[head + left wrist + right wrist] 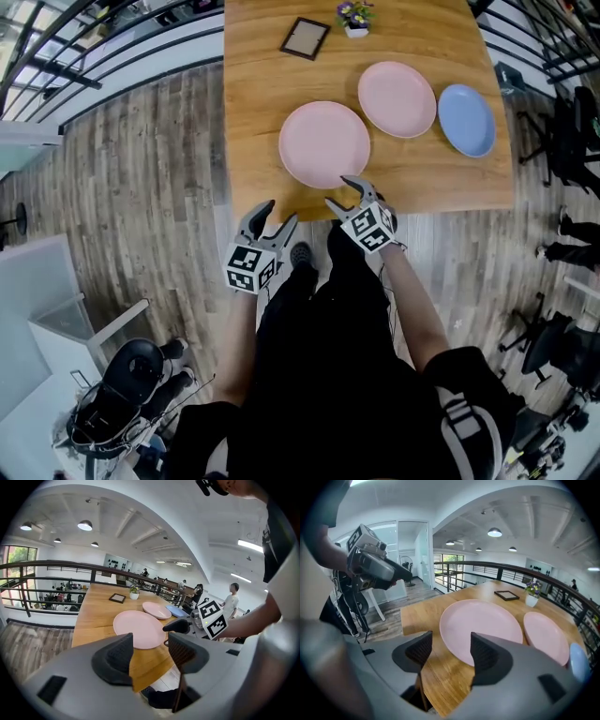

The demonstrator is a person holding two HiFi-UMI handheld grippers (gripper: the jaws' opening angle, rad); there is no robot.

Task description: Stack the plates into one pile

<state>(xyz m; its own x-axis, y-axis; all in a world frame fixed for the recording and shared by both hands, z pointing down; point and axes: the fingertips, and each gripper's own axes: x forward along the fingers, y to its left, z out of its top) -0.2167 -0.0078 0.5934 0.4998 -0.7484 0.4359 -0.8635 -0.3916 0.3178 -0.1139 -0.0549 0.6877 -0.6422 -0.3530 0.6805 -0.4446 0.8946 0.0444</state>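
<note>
Three plates lie apart on the wooden table (262,112): a pink plate (324,143) nearest me, a second pink plate (397,98) behind it, and a blue plate (466,119) at the right. My right gripper (350,191) hovers open at the table's front edge, just short of the near pink plate (480,625), nothing between its jaws. My left gripper (274,217) is open too, held off the table's front edge to the left, jaws empty. The near pink plate (137,627) and the right gripper (180,626) show in the left gripper view.
A small picture frame (305,37) and a potted flower (355,18) stand at the table's far end. Railings (112,56) border the plank floor on the left. A black chair (131,375) sits at the lower left. People stand beyond the table (232,597).
</note>
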